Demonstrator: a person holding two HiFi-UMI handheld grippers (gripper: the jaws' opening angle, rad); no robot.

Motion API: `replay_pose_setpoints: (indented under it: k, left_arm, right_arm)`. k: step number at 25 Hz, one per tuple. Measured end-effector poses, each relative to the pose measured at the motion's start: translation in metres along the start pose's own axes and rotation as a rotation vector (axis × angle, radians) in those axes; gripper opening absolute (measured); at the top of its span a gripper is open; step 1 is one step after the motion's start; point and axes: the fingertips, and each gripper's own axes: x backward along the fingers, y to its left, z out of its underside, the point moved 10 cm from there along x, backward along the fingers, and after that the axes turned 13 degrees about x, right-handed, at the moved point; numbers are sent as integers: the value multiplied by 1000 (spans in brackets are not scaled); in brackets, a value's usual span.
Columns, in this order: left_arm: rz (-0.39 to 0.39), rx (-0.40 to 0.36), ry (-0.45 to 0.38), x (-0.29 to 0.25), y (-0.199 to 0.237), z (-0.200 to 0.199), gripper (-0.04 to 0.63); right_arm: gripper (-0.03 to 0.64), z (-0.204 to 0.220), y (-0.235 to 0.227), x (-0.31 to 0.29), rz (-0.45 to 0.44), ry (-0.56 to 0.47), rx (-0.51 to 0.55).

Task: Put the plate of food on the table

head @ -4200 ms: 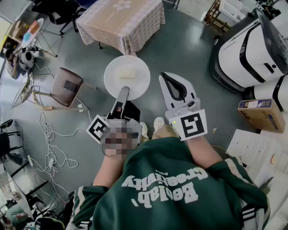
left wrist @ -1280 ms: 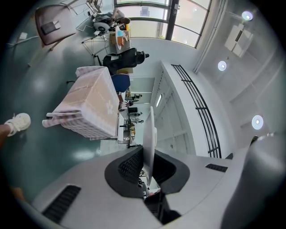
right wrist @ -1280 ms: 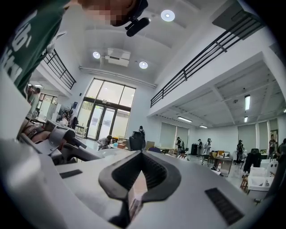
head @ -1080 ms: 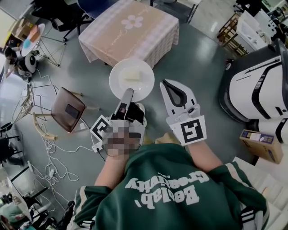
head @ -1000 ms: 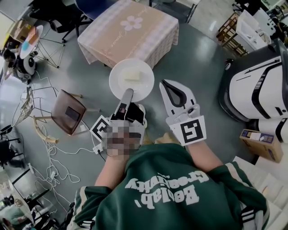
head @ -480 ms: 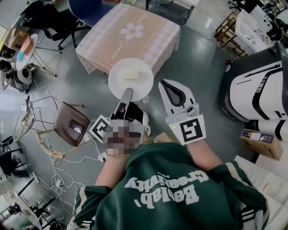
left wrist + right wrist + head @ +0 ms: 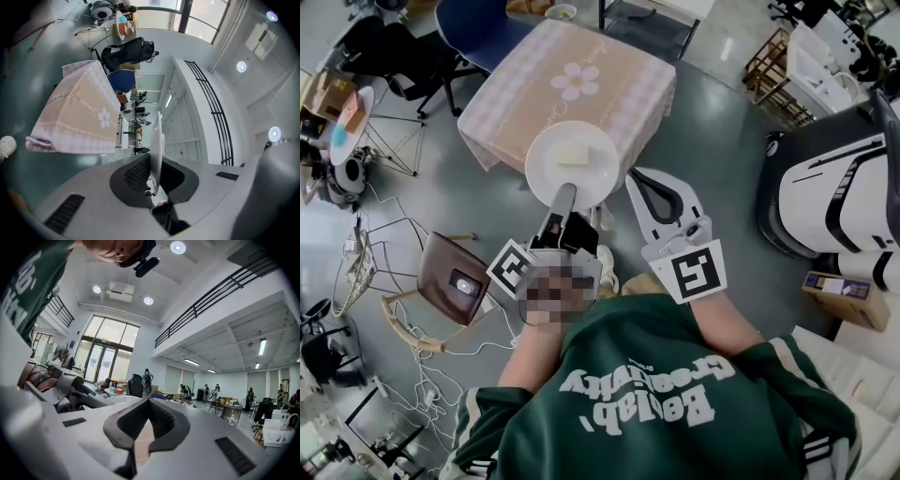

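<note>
A white plate [image 7: 546, 169] carrying a pale block of food [image 7: 574, 157] is held level in the air, with my left gripper [image 7: 565, 191] shut on its near rim. In the left gripper view the plate [image 7: 156, 136] shows edge-on between the black pads of the left gripper [image 7: 154, 161]. The plate hangs in front of the near edge of a square table [image 7: 581, 56] covered by a pink checked cloth with a flower print, the table [image 7: 79, 117] also showing in the left gripper view. To the plate's right, my right gripper [image 7: 634, 176] [image 7: 149, 401] is shut and holds nothing.
A brown chair [image 7: 455, 281] stands on the floor at the left, with cables [image 7: 412, 375] near it. A blue chair [image 7: 478, 23] is behind the table. A large white machine [image 7: 834, 178] and a cardboard box [image 7: 848, 300] are at the right.
The table has come nearer and now lies just beyond the plate. The left gripper still holds the plate the same way. The right gripper stays shut beside it.
</note>
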Motion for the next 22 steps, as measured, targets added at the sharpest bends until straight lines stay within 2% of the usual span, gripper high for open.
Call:
replay_pose_setpoints:
  k: [15,22]
  left_arm:
    - [12,5,25,-41,-12,-46,29]
    - [14,7,33,-48,-11,-52,29]
  right_arm:
    - [15,-4,-15,-49,32,32,16]
    - [15,-4,-15,-56,28,33,27]
